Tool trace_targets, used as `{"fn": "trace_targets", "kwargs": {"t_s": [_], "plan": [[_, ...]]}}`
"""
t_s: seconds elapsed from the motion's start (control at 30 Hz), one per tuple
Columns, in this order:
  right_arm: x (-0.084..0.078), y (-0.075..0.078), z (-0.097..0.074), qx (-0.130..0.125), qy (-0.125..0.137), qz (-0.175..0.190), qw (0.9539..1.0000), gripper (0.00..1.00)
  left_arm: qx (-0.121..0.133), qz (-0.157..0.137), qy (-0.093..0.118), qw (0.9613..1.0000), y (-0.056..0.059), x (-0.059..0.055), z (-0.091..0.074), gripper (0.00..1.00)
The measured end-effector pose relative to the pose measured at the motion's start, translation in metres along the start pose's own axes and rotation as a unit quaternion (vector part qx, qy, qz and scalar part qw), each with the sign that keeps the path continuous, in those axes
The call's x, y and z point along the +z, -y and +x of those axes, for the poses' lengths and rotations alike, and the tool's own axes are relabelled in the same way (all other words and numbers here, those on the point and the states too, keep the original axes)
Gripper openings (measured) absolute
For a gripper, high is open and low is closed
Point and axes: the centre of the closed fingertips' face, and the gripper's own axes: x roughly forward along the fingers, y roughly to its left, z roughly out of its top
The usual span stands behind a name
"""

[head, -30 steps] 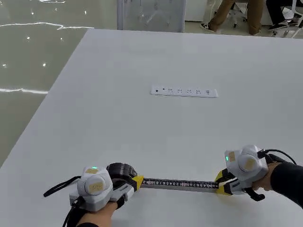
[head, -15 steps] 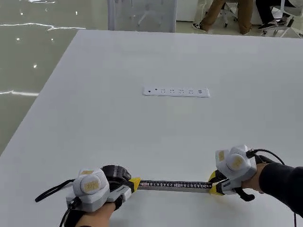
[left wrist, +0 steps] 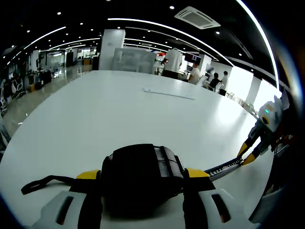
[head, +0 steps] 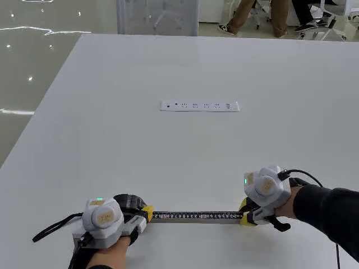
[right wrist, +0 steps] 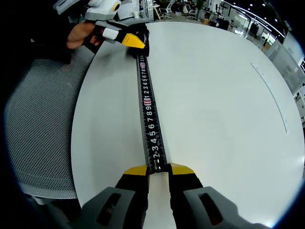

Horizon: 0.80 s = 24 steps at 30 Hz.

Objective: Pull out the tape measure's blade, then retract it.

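The right gripper (right wrist: 157, 170) has its jaws pinched narrow on the tip of the tape measure's blade (right wrist: 148, 114), at the low numbers. The left gripper (head: 139, 213) is closed around the black case (left wrist: 143, 167), one jaw on each flat side.

Between the two, the blade is drawn out flat and straight. It lies on the white table (head: 224, 67) well on the person's side of the power strip (head: 199, 106) and roughly parallel to it. The case sits nearer the strip's left end and the tip nearer its right end. A black strap (head: 53, 228) trails from the case, away from the strip.

The blade looks like thin, cupped spring steel. It is probably light and stiff over a short run, but it would likely kink if twisted, and it is slick on its printed face. The end hook is the surest place to hold it. The case is chunky and ribbed, so it should grip easily across its sides. The spring will likely pull hard, so feeding the tip back slowly would stop it whipping.
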Motion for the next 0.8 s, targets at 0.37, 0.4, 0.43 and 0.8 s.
{"fn": "trace_targets", "kwargs": {"t_s": [0.37, 0.4, 0.43, 0.8], "plan": [[-0.0006, 0.0010, 0.0010, 0.000, 0.006, 0.005, 1.0000, 0.12, -0.002, 0.009, -0.004, 0.9999, 0.0014, 0.0015, 0.0002, 0.64], [0.0001, 0.0003, 0.0004, 0.000, 0.005, 0.005, 1.0000, 0.12, -0.003, 0.006, -0.005, 1.0000, 0.0011, 0.0013, 0.0004, 0.64], [0.0001, 0.0003, 0.0004, 0.001, 0.004, 0.004, 1.0000, 0.12, -0.002, 0.000, -0.007, 1.0000, 0.0006, 0.0008, 0.0007, 0.64], [-0.0002, 0.0007, 0.0009, 0.002, 0.004, 0.004, 1.0000, 0.12, -0.004, -0.018, -0.014, 0.9997, 0.0012, -0.0018, 0.0009, 0.64]]}}
